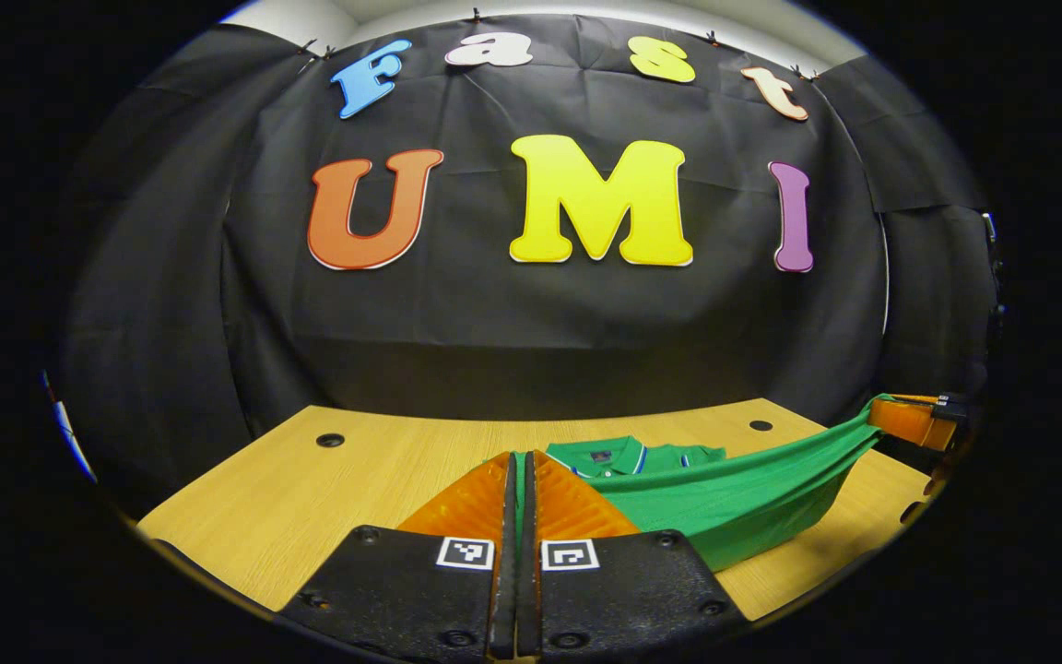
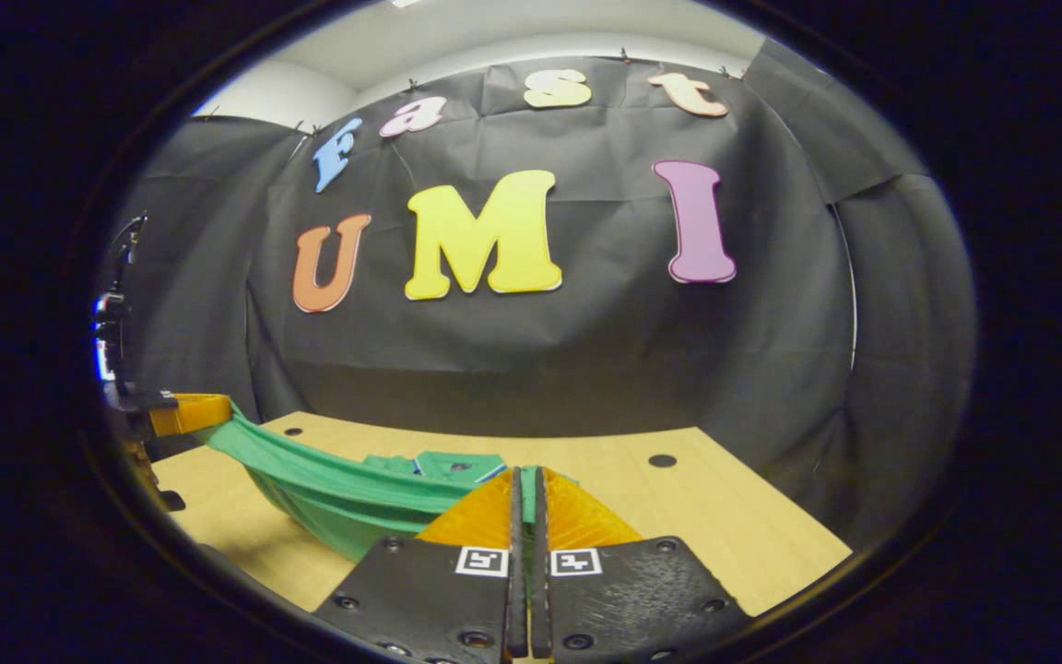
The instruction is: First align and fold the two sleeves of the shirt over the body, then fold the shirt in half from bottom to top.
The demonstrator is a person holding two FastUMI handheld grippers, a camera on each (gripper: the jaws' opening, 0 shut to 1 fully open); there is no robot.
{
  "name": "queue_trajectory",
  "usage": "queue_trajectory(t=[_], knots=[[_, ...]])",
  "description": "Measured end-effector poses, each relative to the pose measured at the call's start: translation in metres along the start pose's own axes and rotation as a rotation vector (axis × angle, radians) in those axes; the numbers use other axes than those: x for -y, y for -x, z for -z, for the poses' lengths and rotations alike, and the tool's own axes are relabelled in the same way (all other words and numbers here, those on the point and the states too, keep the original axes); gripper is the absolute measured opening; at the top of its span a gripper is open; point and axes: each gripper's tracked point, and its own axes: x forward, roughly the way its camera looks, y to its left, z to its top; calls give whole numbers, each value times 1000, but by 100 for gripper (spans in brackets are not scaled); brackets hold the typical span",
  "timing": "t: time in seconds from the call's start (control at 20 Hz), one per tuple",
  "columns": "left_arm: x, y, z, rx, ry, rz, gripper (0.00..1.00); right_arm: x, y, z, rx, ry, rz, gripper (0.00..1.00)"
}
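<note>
The left gripper (image 1: 522, 480) has its two fingers pressed together with a thin strip of green cloth pinched between them, and the right gripper (image 2: 528, 493) stands the same way, fingers closed on a green edge. What they hold is the shirt (image 1: 725, 498), by what I judge to be its bottom hem, one gripper at each end of it. In the left gripper view the cloth runs from the fingers out to the other gripper at the right rim, sagging in the middle like a hammock; in the right gripper view it runs the mirrored way to the far gripper at the left rim. So the held edge is lifted off the table (image 1: 328, 498) and stretched crosswise, roughly parallel to the table's near edge. Beyond it the rest of the shirt lies on the wood, its collar (image 1: 619, 455) toward the table's far edge, so the long axis of the shirt points straight away from both grippers, hem near and collar far. Both hands look about equally close to the collar. The sleeves appear already folded in, though the hanging cloth hides much of the body. The bottom-to-top fold seems under way; the hem would need carrying forward evenly toward the collar, both ends kept level.
</note>
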Motion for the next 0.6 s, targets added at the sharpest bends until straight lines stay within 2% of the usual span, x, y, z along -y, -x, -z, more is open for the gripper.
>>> queue_trajectory(t=[0.2,0.35,0.5,0.6], knots=[[-11,-71,-11,2,21,-13,6,-6,-74,-36,50,-6,7,2],[-16,-124,-13,6,38,-31,6,-9,-138,-44,68,-21,16,2],[-19,-180,-7,11,45,-52,6,-6,-205,-27,48,0,45,2],[-19,-215,15,-10,45,-55,7,-2,-246,2,0,16,69,2]])
